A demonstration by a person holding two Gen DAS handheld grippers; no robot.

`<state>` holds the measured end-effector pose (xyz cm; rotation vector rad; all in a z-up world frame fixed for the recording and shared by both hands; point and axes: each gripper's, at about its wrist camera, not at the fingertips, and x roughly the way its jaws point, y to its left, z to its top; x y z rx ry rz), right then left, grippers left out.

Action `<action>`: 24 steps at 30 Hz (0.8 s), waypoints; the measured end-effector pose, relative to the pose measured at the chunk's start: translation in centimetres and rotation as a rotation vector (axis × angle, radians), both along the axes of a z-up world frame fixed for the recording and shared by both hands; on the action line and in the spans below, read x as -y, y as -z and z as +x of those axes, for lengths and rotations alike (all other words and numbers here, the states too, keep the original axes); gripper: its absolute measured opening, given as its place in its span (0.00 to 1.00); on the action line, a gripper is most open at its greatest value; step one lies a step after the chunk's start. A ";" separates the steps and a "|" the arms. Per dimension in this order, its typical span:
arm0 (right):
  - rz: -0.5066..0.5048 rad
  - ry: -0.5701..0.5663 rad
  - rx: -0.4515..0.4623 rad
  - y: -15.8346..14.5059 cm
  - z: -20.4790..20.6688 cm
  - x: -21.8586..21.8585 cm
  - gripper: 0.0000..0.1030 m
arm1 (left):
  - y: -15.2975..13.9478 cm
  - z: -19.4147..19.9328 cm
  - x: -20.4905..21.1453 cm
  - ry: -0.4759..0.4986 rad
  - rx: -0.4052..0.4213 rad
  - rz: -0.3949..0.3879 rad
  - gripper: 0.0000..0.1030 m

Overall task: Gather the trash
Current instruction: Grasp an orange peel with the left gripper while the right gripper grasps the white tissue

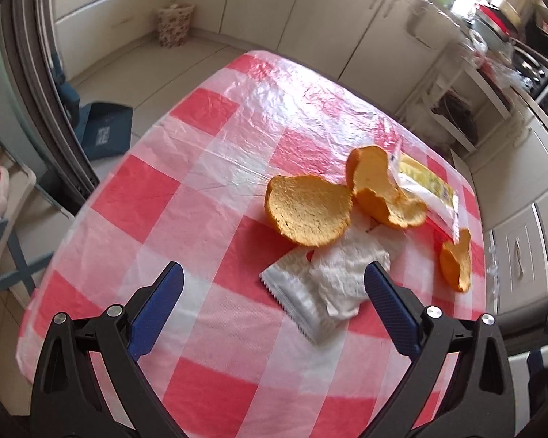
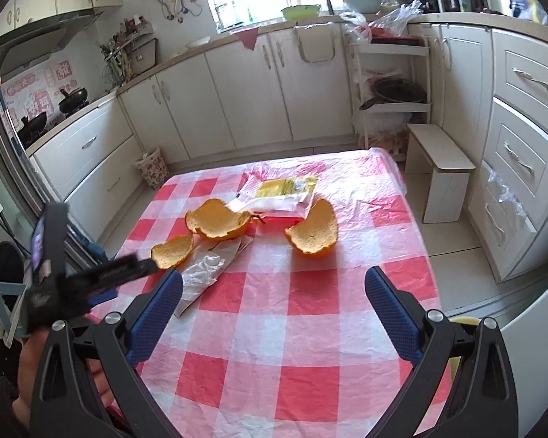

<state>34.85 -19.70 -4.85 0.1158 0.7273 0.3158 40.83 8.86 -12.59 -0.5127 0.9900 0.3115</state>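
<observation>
Left hand-held gripper (image 1: pixel 274 273) spread wide above crumpled white paper napkin (image 1: pixel 347 277), right hand-held gripper (image 2: pixel 274 279) spread too, curled orange peels (image 2: pixel 219 222) on red-checked plastic-covered surface (image 2: pixel 310 328)

The left gripper (image 1: pixel 274 273) has matte black plastic arms with triangular cut-outs, round silver screw heads at the joints, and long blue ribbed finger pads (image 1: pixel 157 306). The right gripper (image 2: pixel 274 281) is built the same: black frame, silver screws, blue textured pads (image 2: pixel 391 317).
</observation>
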 end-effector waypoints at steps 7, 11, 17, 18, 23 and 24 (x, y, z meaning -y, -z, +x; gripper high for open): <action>0.000 -0.014 -0.015 0.3 1.1 -0.4 0.93 | 1.6 3.3 -0.3 -0.030 -0.028 0.048 0.92; 0.001 -0.016 -0.030 0.5 2.0 -0.5 0.93 | 2.2 4.6 -0.5 -0.028 -0.036 0.075 0.73; -0.016 -0.062 -0.109 2.1 3.5 -2.4 0.93 | 2.0 5.1 -1.0 0.029 -0.006 0.007 0.09; -0.021 -0.078 -0.126 2.5 3.7 -3.1 0.93 | 1.6 4.9 -1.2 0.032 0.002 0.002 0.07; -0.080 -0.149 -0.140 4.2 4.0 -6.9 0.93 | -0.8 2.7 -2.1 0.087 0.020 -0.033 0.06; -0.095 -0.157 -0.139 4.5 4.1 -7.6 0.93 | -1.6 2.1 -2.2 0.105 0.030 -0.025 0.06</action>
